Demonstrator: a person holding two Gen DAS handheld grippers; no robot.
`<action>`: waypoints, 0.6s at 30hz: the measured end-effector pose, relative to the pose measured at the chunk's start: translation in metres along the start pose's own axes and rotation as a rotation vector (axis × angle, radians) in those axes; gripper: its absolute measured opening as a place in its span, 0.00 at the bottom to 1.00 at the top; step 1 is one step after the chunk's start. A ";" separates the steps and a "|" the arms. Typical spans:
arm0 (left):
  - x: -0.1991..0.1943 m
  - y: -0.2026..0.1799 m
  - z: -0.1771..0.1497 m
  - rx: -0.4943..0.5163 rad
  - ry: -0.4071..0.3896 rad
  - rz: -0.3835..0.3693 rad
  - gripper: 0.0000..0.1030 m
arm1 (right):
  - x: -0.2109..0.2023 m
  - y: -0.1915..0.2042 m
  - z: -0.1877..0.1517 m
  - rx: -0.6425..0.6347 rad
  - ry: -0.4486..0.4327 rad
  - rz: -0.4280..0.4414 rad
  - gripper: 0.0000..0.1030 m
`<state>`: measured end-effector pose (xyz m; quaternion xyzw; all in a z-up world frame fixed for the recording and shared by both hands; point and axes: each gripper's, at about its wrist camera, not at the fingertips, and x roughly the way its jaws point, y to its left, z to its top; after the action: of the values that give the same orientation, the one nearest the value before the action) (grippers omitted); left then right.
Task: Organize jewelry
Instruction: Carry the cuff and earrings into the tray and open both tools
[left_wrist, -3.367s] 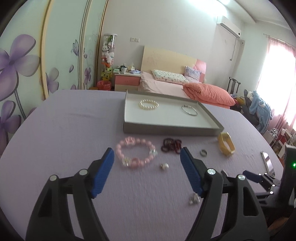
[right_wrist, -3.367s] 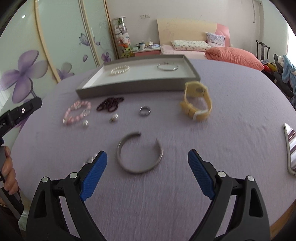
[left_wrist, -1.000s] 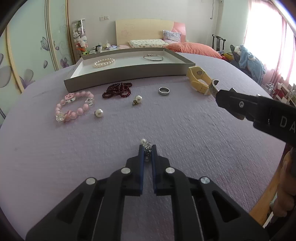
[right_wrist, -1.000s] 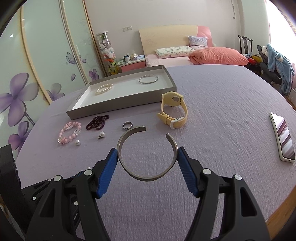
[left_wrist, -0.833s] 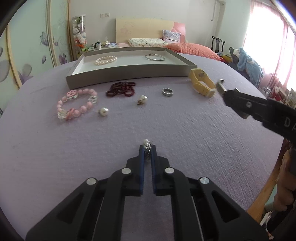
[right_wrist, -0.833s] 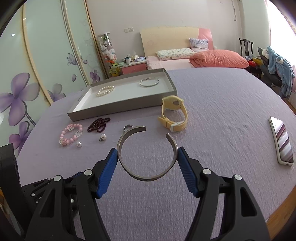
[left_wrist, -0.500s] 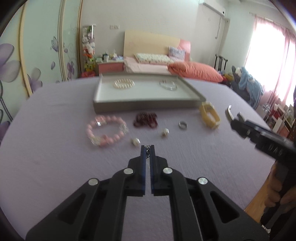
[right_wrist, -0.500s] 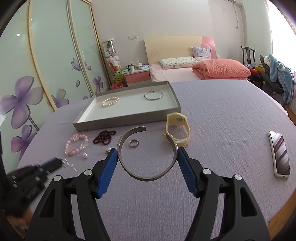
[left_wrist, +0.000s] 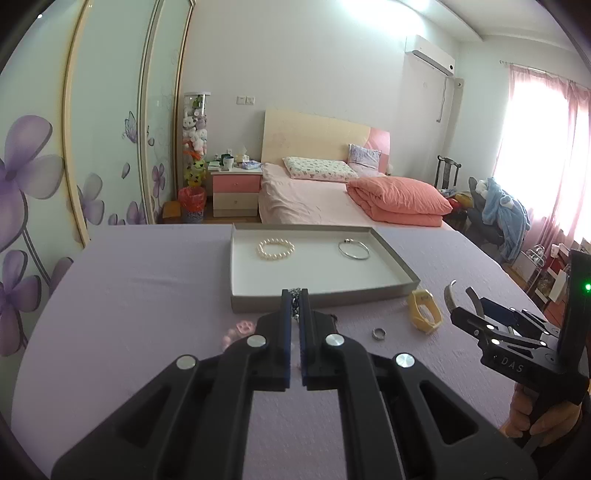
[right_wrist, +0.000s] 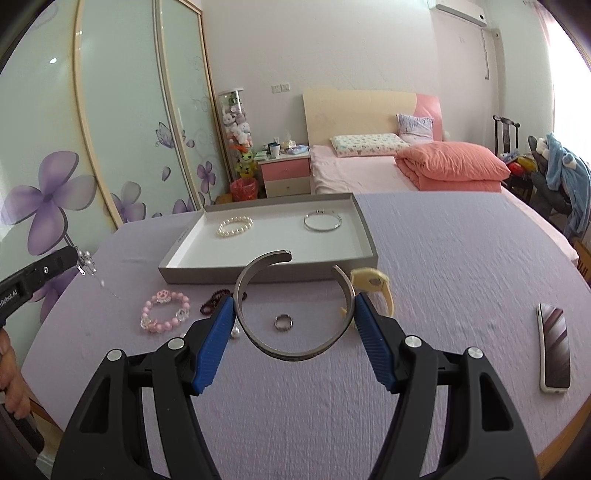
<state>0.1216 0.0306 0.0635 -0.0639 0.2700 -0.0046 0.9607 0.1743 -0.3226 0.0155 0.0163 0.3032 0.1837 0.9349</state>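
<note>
left tongs (left_wrist: 294, 295) raised earring (right_wrist: 85, 260) | right tongs (right_wrist: 294, 317) lifted cuff (right_wrist: 291, 302) (clear of table)

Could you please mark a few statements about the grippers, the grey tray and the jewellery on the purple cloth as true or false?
1. The right gripper holds an open silver cuff bangle. True.
2. The shallow grey tray holds a white pearl bracelet and a thin silver bangle. True.
3. The left gripper is wide open. False: it is shut on a small sparkly earring.
4. The pink bead bracelet lies inside the tray. False: it lies on the cloth in front.
5. The yellow watch lies outside the tray. True.
</note>
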 end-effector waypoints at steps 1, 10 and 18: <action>0.001 0.001 0.003 -0.001 -0.001 0.001 0.04 | 0.000 0.002 0.001 -0.003 -0.003 0.001 0.65; 0.022 0.004 0.034 -0.015 0.004 0.000 0.04 | 0.016 0.004 0.039 -0.039 -0.027 -0.002 0.65; 0.070 0.011 0.086 -0.047 -0.014 0.001 0.04 | 0.058 -0.010 0.096 -0.022 -0.035 0.021 0.65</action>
<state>0.2262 0.0485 0.0985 -0.0862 0.2634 0.0029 0.9608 0.2762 -0.3041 0.0599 0.0122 0.2846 0.1966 0.9382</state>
